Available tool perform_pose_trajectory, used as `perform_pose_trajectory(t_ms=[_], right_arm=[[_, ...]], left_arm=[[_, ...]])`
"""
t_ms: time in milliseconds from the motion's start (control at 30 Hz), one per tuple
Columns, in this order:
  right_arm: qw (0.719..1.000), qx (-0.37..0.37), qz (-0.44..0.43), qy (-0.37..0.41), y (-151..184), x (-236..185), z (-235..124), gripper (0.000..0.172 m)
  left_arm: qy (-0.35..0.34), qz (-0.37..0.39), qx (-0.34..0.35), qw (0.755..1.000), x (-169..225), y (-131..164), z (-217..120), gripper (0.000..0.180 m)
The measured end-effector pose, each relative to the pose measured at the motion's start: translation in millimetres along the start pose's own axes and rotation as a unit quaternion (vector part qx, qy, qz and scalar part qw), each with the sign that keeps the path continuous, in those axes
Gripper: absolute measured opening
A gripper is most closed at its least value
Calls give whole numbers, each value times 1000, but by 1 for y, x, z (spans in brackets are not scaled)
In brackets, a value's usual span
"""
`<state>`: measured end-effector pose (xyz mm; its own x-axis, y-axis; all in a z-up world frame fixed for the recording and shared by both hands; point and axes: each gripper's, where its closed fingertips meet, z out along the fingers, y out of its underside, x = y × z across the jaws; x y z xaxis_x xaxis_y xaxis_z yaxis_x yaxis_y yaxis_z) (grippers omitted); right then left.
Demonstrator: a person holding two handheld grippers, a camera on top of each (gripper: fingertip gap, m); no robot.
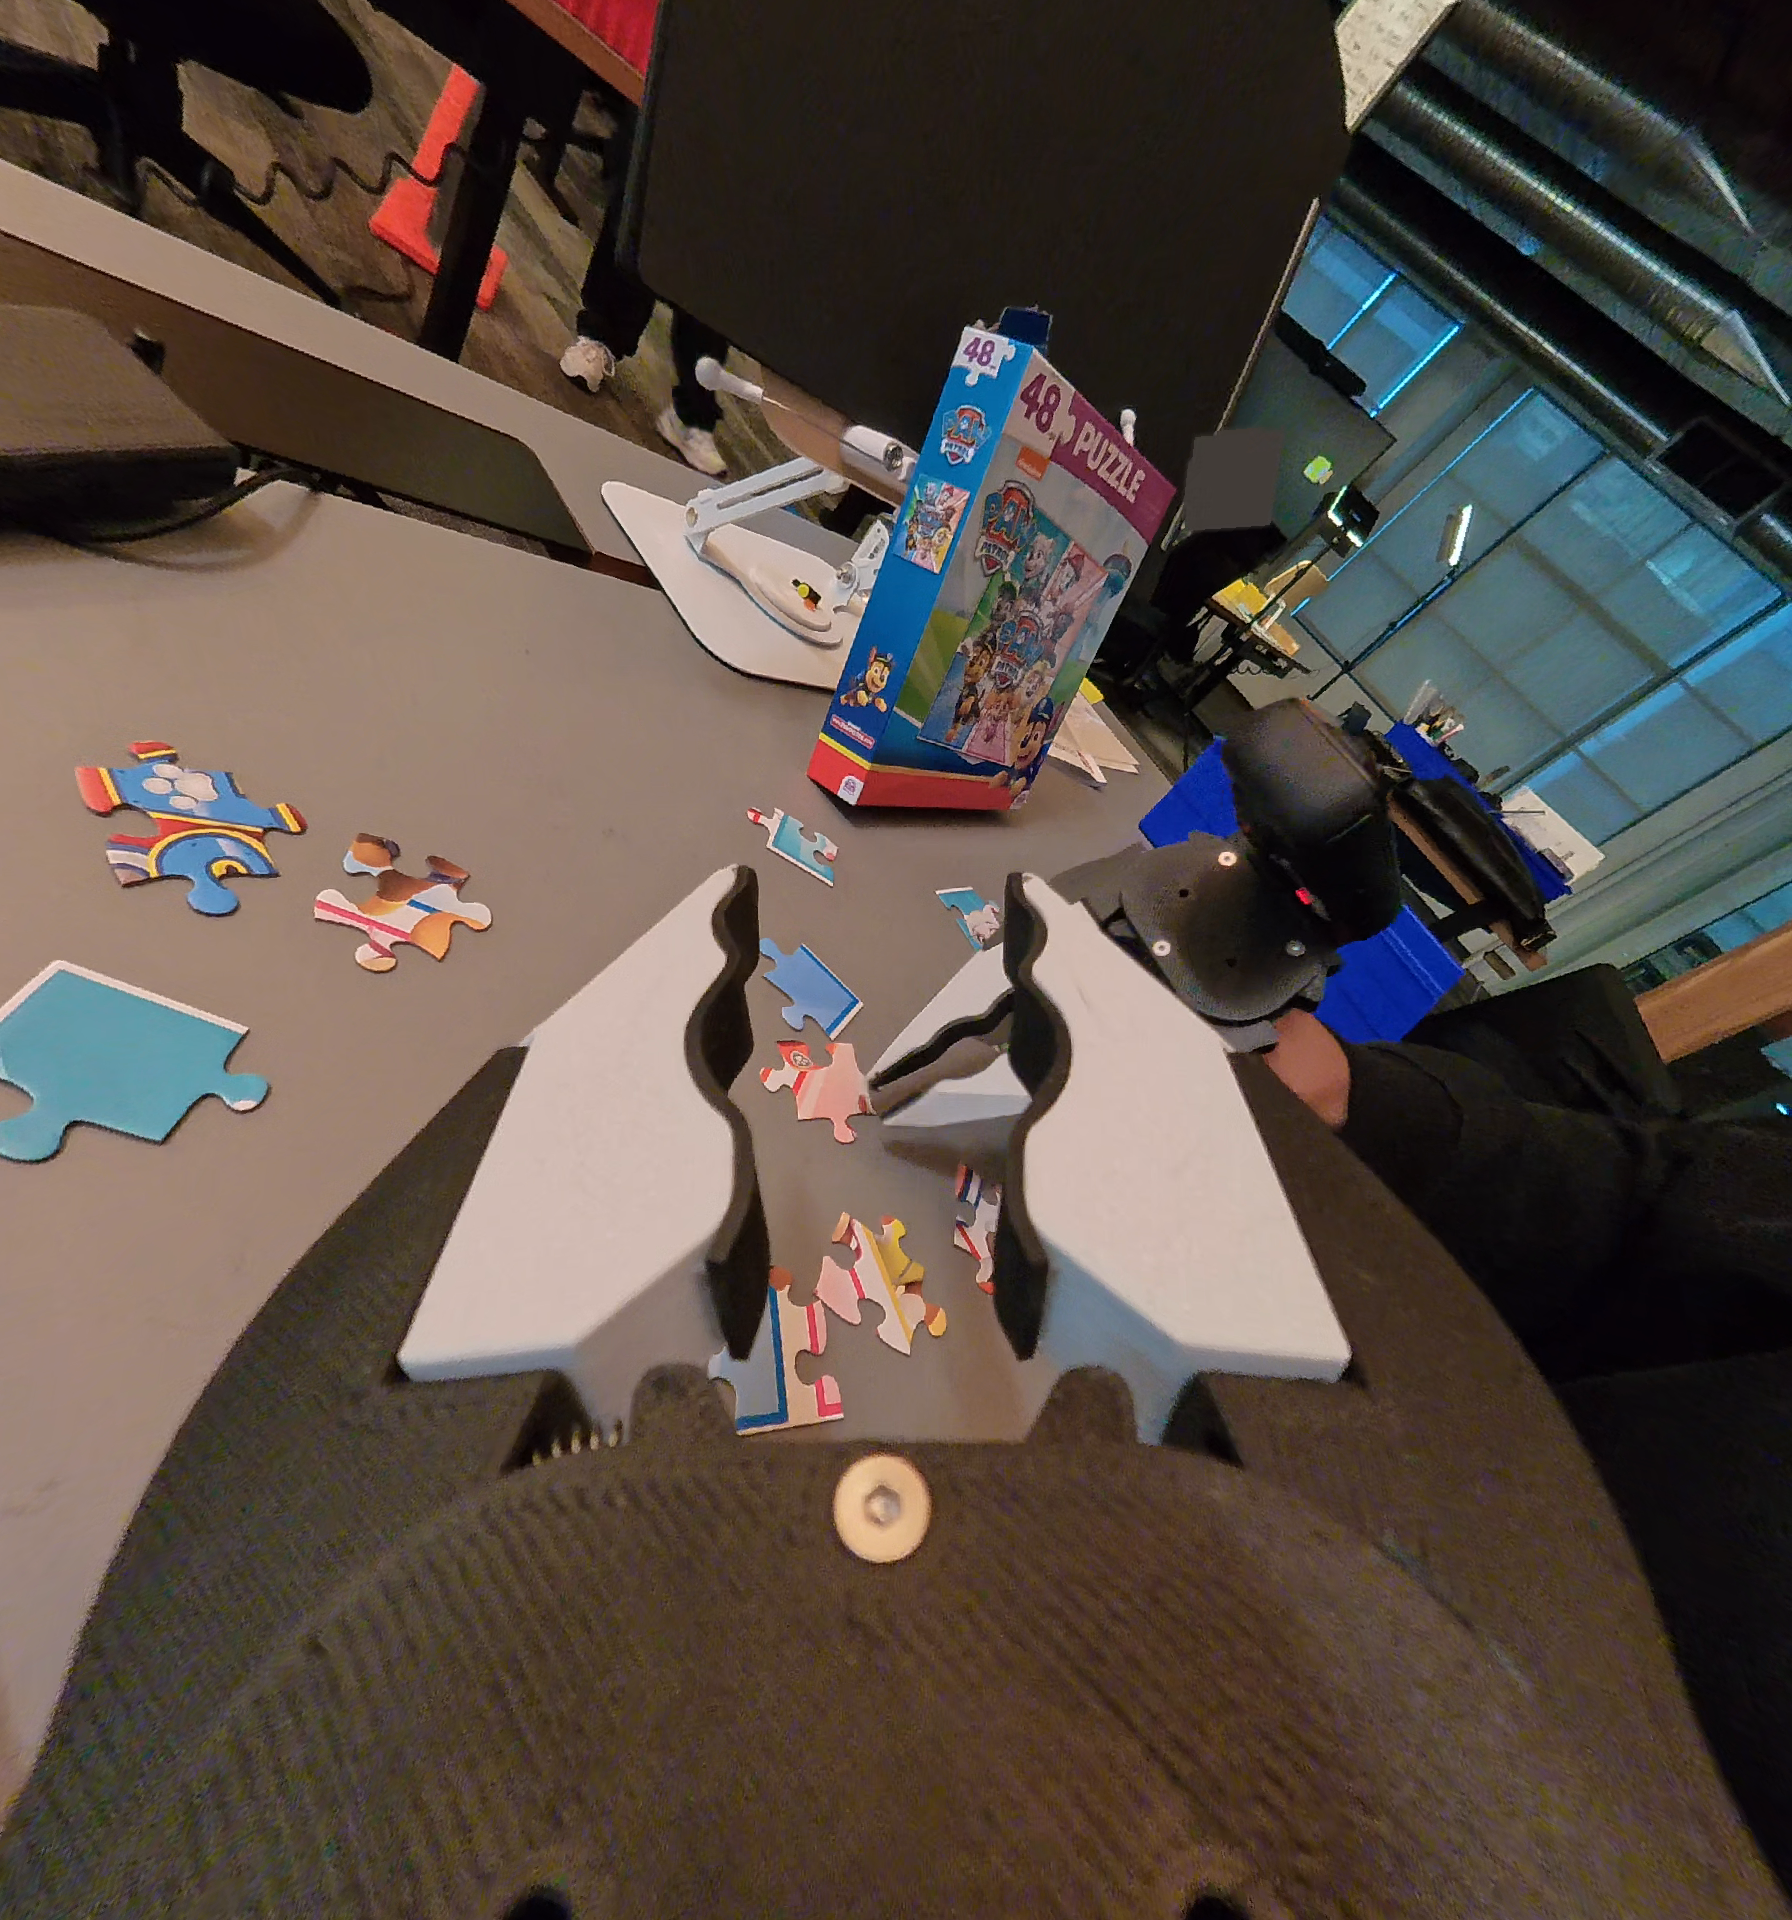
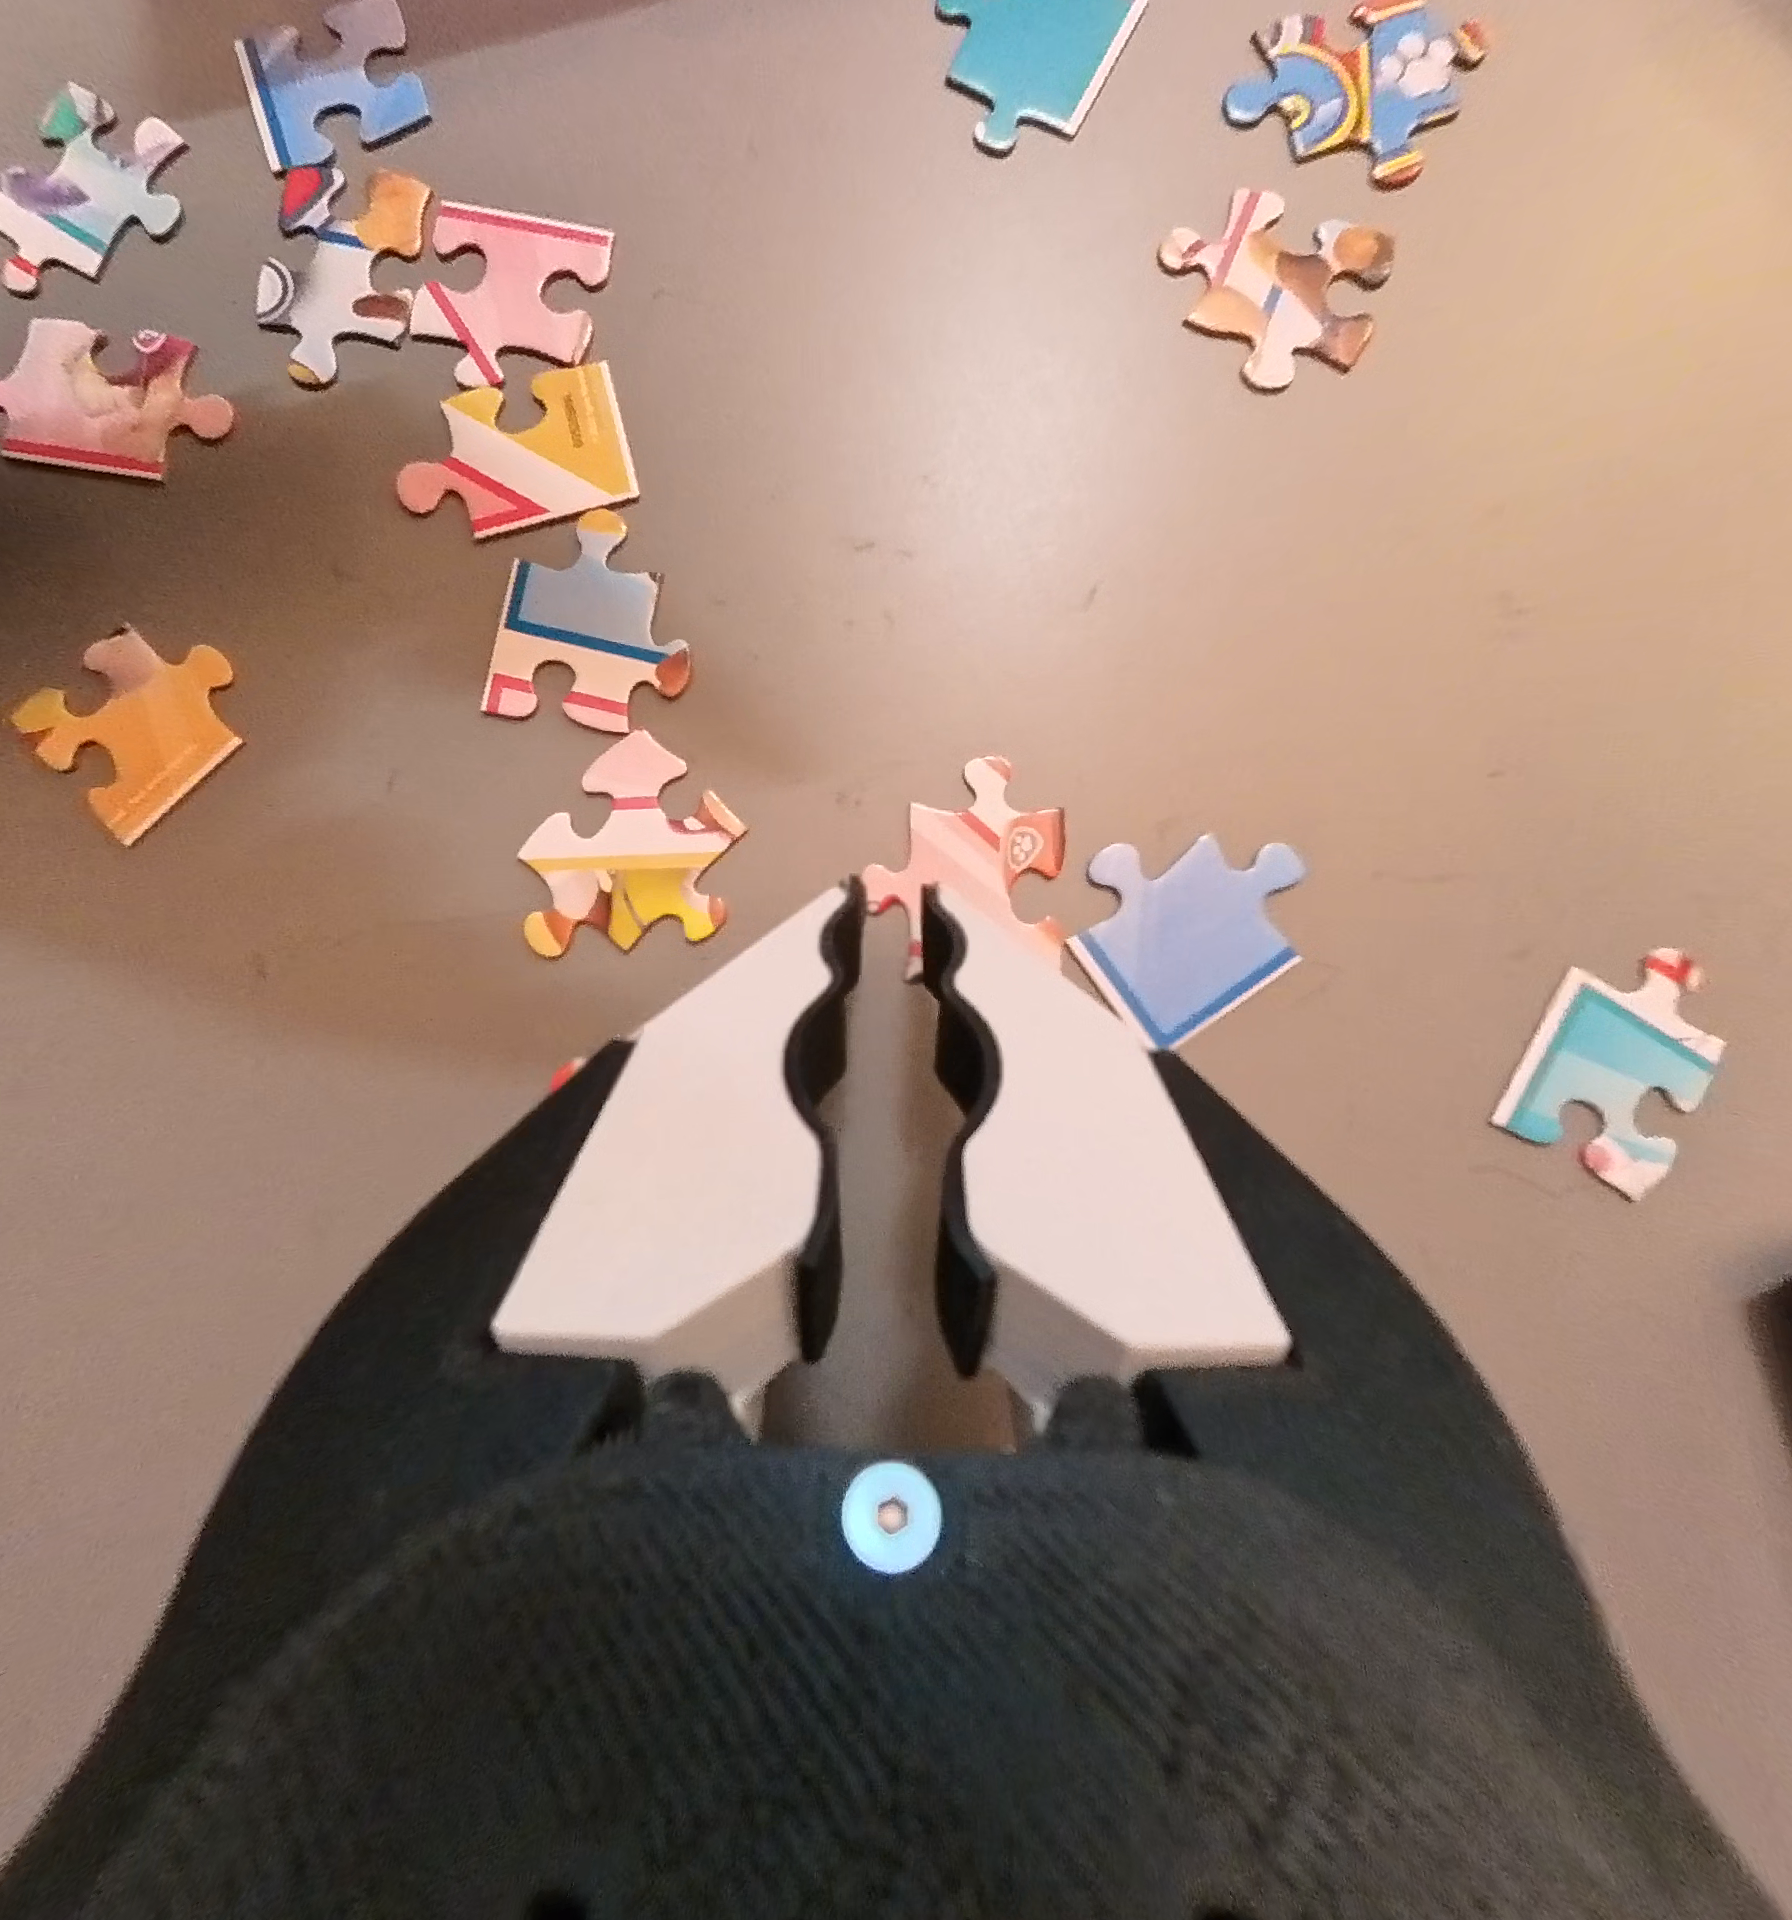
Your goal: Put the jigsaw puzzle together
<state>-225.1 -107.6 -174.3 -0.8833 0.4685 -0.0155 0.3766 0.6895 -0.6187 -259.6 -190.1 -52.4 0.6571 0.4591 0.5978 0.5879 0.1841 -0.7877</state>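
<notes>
Right tongs nearly closed at half-hidden pink piece, grip unclear; left tongs wide, bare.

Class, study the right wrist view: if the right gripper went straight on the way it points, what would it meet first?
Most likely the pink puzzle piece: the right gripper already has its narrowed fingertips at that piece's near edge, on the grey table. Whether they touch is unclear.

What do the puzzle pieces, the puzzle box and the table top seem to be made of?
The puzzle pieces, likely die-cut cardboard: thin, flat, with a glossy printed face that catches the light and pale cut edges. The puzzle box, probably folded printed cardboard: sharp creases, slight sheen, an open flap on top. The table top, seemingly a matte grey laminate: smooth, even colour, soft reflections, a few small scuffs; its core does not show.
</notes>
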Motion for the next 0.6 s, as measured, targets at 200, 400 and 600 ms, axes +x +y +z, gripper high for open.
perform_pose_trajectory(t_ms=[200, 400, 600], right_arm=[[998, 55, 16, 39, -1, 15, -35, 6], [991, 110, 26, 77, 12, 8, -97, 11], [973, 160, -5, 166, 41, 13, -173, 11]], left_arm=[[-4, 3, -31, 1000, -2, 11, 8, 46], [-65, 47, -104, 991, -8, 35, 31, 61], [-156, 108, -169, 967, -3, 99, 69, 81]])
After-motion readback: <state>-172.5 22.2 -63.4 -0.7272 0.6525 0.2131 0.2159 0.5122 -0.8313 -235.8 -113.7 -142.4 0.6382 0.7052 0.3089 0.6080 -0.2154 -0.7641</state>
